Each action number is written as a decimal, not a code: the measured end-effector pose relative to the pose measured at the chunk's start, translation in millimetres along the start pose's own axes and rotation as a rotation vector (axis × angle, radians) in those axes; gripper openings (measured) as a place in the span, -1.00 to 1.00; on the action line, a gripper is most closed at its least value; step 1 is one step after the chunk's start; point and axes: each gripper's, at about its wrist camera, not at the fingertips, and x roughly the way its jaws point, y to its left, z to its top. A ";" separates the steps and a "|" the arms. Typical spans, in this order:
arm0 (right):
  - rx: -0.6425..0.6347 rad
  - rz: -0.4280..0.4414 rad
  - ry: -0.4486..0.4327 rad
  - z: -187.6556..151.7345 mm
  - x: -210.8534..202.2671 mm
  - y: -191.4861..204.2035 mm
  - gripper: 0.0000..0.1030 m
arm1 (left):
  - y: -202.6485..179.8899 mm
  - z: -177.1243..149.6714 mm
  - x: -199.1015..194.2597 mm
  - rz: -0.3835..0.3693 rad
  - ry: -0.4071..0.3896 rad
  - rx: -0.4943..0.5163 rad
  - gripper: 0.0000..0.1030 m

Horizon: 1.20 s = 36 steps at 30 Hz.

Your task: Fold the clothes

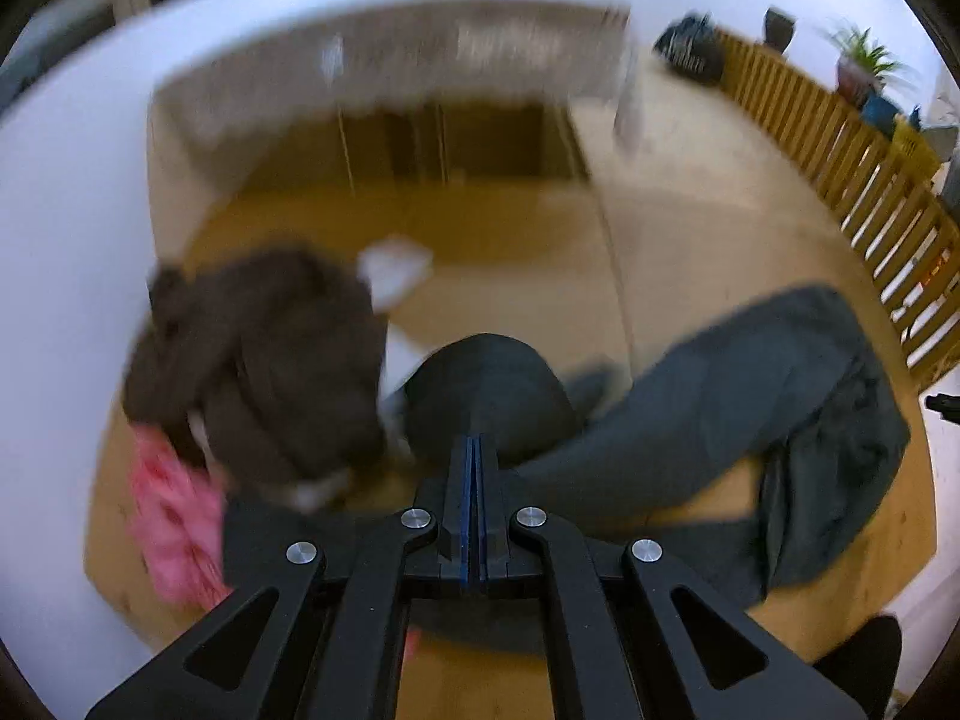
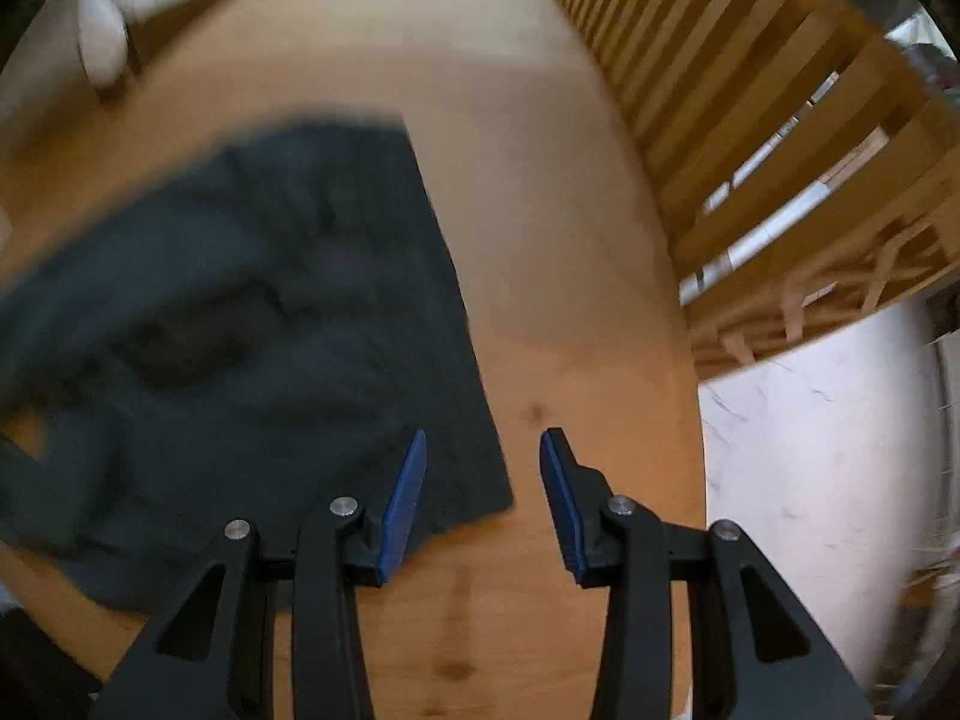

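A dark grey garment [image 1: 720, 396] lies crumpled across the wooden table [image 1: 510, 252], spreading to the right. My left gripper [image 1: 474, 441] is shut, its blue pads pressed together, and a fold of that garment bulges up as a dome right at its tips. In the right wrist view the same grey garment [image 2: 270, 312] fills the left half, with one corner reaching between the fingers. My right gripper [image 2: 483, 441] stands open just above that corner; its left pad [image 2: 405, 504] is over the cloth and its right pad over bare table [image 2: 570, 300].
A brown garment [image 1: 264, 360] is heaped at the left, with a pink one [image 1: 174, 522] below it and a white cloth [image 1: 393, 267] behind. A wooden slatted railing [image 1: 840, 150] [image 2: 750, 120] runs along the table's right side. White floor [image 2: 810, 450] shows past the table's edge.
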 end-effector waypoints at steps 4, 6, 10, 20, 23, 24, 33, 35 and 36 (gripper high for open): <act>0.022 0.016 0.060 -4.8 36.4 -2.8 -0.24 | 6.2 -26.1 21.1 0.011 0.061 -0.025 -0.99; 0.023 0.013 0.066 -2.8 43.0 -1.9 -0.22 | 12.0 -28.9 25.3 0.001 0.074 -0.053 -0.99; 0.008 -0.010 0.055 7.7 37.6 5.0 -0.22 | 24.1 -33.2 30.6 -0.013 0.084 -0.093 -0.99; 0.003 0.188 -0.040 136.0 -10.1 90.8 -0.06 | 39.7 -72.5 10.9 -0.056 0.067 -0.167 -0.99; 0.048 0.221 0.017 181.3 7.8 117.5 -0.06 | 39.2 -87.0 11.0 -0.075 0.080 -0.176 -0.99; 0.071 0.228 0.037 191.6 15.4 122.2 -0.06 | 39.1 -91.8 11.1 -0.082 0.084 -0.179 -0.99; 0.243 0.222 0.178 236.1 64.5 123.3 -0.06 | 41.0 -95.7 19.2 -0.088 0.087 -0.153 -0.99; 0.269 0.224 0.194 238.5 70.8 120.9 -0.06 | 39.9 -93.8 22.0 -0.086 0.088 -0.141 -0.99; 0.284 0.226 0.203 238.8 73.9 120.0 -0.06 | 39.3 -92.9 23.2 -0.086 0.088 -0.136 -0.99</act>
